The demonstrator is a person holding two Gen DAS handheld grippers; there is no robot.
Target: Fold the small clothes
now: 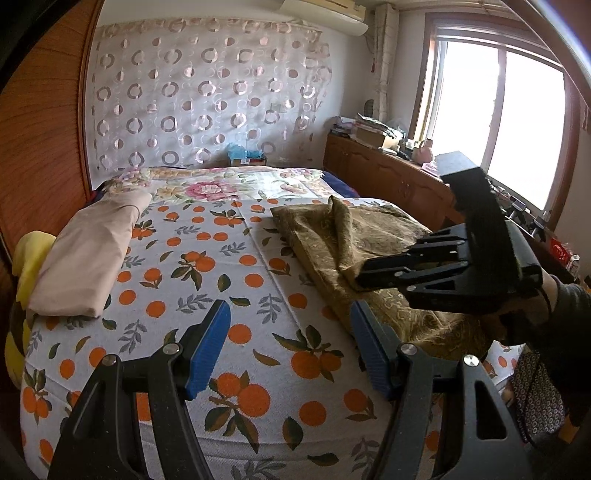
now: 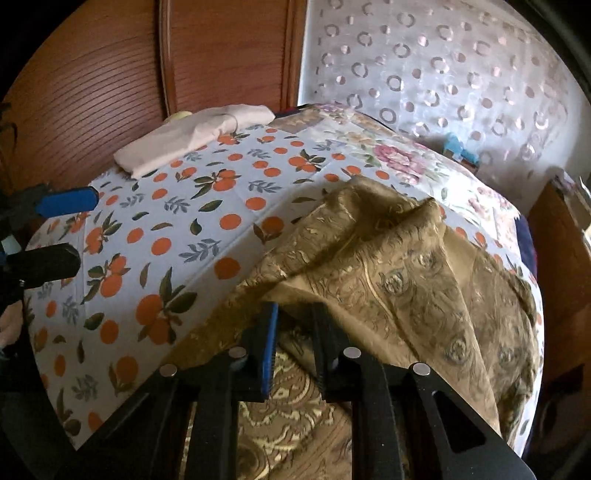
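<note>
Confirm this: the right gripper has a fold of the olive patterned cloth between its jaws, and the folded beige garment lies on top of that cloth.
Wrong in one respect. The beige garment lies apart from the olive cloth, on the bedspread, as the left wrist view shows. The right gripper does pinch the cloth.

This is a lived-in home bedroom. A bed (image 1: 258, 302) spread with an orange-and-leaf print sheet and a floral quilt (image 1: 229, 184) fills the room, beside a wooden wardrobe (image 1: 40, 147). A ring-patterned curtain (image 1: 207, 92) hangs behind it, an air conditioner (image 1: 325, 11) sits high, and a cluttered wooden cabinet (image 1: 388, 173) stands under the bright window (image 1: 498, 122).
</note>
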